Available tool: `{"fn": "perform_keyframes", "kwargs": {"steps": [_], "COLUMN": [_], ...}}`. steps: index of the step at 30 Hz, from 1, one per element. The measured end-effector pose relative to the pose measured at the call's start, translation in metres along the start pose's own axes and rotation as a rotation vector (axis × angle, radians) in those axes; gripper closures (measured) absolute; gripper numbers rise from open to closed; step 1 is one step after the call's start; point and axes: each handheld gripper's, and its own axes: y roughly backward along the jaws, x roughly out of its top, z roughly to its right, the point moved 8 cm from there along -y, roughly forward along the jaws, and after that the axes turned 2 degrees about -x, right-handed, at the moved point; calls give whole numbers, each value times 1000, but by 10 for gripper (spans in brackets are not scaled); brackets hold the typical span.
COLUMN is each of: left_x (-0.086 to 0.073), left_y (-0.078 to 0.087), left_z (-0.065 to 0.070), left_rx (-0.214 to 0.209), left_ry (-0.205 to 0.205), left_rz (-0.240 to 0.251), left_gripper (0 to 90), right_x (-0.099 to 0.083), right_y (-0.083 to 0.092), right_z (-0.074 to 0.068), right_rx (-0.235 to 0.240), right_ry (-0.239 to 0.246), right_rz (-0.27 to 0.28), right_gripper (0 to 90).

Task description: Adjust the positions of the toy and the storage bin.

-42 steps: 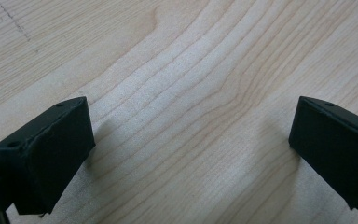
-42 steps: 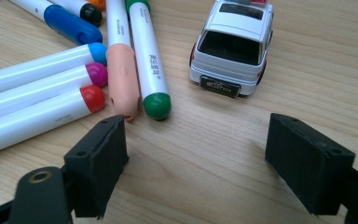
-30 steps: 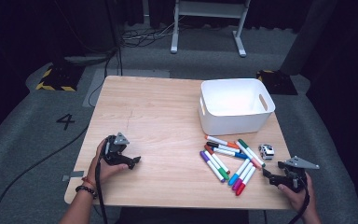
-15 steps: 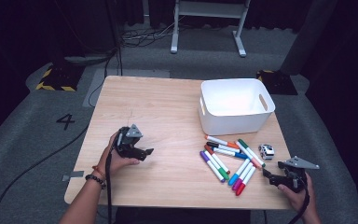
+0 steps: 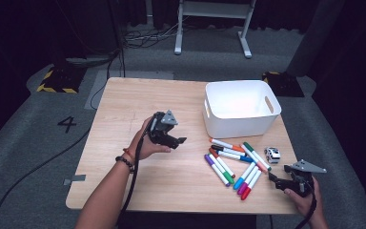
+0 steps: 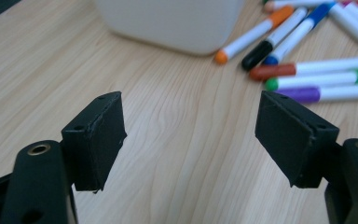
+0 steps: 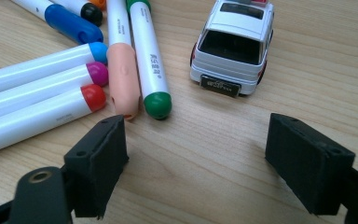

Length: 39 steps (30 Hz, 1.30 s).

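Several coloured markers (image 5: 233,164) lie loose on the wooden table (image 5: 138,95), in front of a white bin (image 5: 238,126). A small white toy car (image 5: 272,154) stands to their right. My left gripper (image 5: 177,142) hangs above the table's middle and points toward the markers. Its jaws have just been closing a little but are still open, with nothing between them. In the left gripper view the bin (image 6: 177,23) and markers (image 6: 307,70) lie beyond the gripper (image 6: 191,135). My right gripper (image 5: 272,180) rests open near the front right corner. In the right gripper view that gripper (image 7: 196,154) faces the car (image 7: 233,44) and the marker tips (image 7: 121,79).
The bin holds nothing that I can see and stands near the table's far right edge. Bare wood lies left of the markers. Dark floor with cables, a metal stand and a taped "4" surrounds the table.
My left hand has lifted its gripper and carried it rightward from the front left of the table toward the middle. The right gripper has stayed in place.
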Motion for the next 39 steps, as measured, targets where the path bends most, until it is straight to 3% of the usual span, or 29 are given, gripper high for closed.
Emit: {"fn": "perform_keyframes", "kwargs": {"steps": [2,4,8,12,17,22,23,24,26,28,31,34,37,39], "left_x": [13,30,55,78,95,112,114,119,122,125,126,123,118,118], "left_y": [-2,-2,-3,-13,-25,-42,-45,-52,-58,-68,-77,-88,-97,-99], "left_z": [0,1,4,9,16,25,27,30,32,32,30,25,21,20], "left_rx": [3,-7,-26,-45,-81,-109,-113,-118,-114,-124,-129,-106,-102,-86], "left_ry": [-28,-22,-47,-78,-88,-135,-128,-155,-157,-167,-138,-159,-146,-159], "left_rz": [16,48,85,92,120,89,93,74,73,38,33,-11,-60,-67], "left_gripper": [243,244,244,286,340,363,372,378,397,411,447,520,526,556], "right_x": [0,0,0,0,0,0,0,0,0,0,0,0,0,0], "right_y": [0,0,0,0,0,0,0,0,0,0,0,0,0,0], "right_z": [0,0,0,0,0,-1,-1,-1,-1,-1,-1,-2,-2,-2], "right_rx": [0,1,2,4,4,5,6,6,7,8,10,12,14,15], "right_ry": [0,1,2,4,8,9,8,9,9,11,9,15,18,18], "right_rz": [0,0,0,0,2,2,1,1,1,1,6,2,3,3], "right_gripper": [207,208,208,208,208,208,208,208,208,208,208,208,208,208]}}
